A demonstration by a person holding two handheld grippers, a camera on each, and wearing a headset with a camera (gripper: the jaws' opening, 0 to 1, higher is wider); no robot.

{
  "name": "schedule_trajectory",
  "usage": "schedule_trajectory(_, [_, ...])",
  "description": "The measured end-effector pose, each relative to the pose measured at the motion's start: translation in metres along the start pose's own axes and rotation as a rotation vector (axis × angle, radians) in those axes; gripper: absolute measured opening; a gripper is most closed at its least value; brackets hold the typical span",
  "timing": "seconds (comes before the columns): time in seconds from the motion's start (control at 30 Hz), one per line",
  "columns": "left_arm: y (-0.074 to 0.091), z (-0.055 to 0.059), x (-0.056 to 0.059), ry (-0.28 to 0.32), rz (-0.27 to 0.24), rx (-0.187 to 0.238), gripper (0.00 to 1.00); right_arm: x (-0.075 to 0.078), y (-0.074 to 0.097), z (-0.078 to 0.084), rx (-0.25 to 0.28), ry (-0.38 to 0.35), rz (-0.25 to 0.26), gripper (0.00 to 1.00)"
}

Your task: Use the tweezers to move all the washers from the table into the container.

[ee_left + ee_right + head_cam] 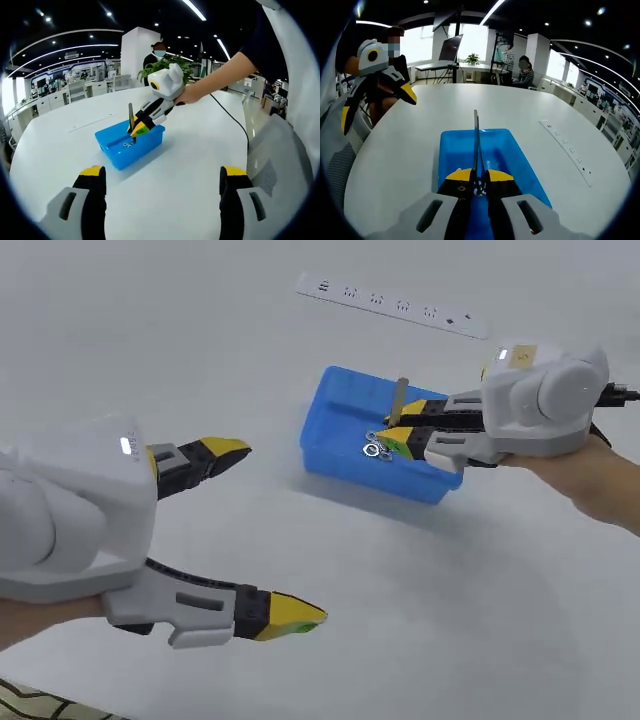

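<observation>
A blue container stands on the white table, with a few metal washers lying in it. My right gripper hovers over the container, shut on the grey tweezers, which stick out past its yellow tips. In the right gripper view the tweezers run forward over the container from between the shut jaws. My left gripper is open and holds nothing, well left of the container. In its own view the left gripper faces the container and the right gripper.
A white power strip lies on the table beyond the container, also visible as the power strip to the right. A black cable trails from the right gripper. People stand in the background. Bare white table surrounds the container.
</observation>
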State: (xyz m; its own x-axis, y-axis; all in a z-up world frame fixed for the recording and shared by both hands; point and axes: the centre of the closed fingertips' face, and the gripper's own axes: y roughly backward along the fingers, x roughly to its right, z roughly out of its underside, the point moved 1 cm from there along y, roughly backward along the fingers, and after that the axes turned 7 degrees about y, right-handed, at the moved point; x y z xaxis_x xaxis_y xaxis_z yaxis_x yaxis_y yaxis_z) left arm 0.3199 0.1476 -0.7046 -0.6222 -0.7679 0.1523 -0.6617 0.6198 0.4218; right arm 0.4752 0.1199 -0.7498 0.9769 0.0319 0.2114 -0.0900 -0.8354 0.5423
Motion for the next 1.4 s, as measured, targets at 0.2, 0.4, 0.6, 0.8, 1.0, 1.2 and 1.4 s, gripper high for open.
schedule_trajectory(0.2, [-0.002, -0.009, 0.003, 0.011, 0.001, 0.027, 0.99, -0.001, 0.000, 0.001, -0.001, 0.013, -0.007, 0.11])
schedule_trajectory(0.4, [-0.002, -0.009, 0.001, 0.000, -0.004, 0.018, 0.99, -0.001, 0.002, 0.001, -0.001, 0.010, -0.003, 0.11])
schedule_trajectory(0.6, [-0.008, -0.011, -0.006, -0.004, -0.017, 0.018, 0.99, -0.001, 0.009, -0.008, 0.000, 0.026, 0.010, 0.10])
schedule_trajectory(0.8, [-0.020, -0.046, -0.032, -0.075, -0.080, 0.106, 0.91, -0.002, 0.018, -0.031, 0.022, 0.085, 0.024, 0.08])
schedule_trajectory(1.0, [-0.025, -0.078, -0.043, -0.087, -0.056, 0.168, 0.84, -0.015, 0.034, -0.049, 0.036, 0.106, 0.011, 0.08])
schedule_trajectory(1.2, [-0.036, -0.099, -0.032, -0.172, 0.041, 0.166, 0.67, -0.025, 0.043, -0.050, 0.014, 0.147, -0.002, 0.08])
schedule_trajectory(1.4, [-0.056, -0.117, -0.016, -0.287, 0.121, 0.153, 0.49, -0.023, 0.044, -0.049, 0.000, 0.164, 0.002, 0.08])
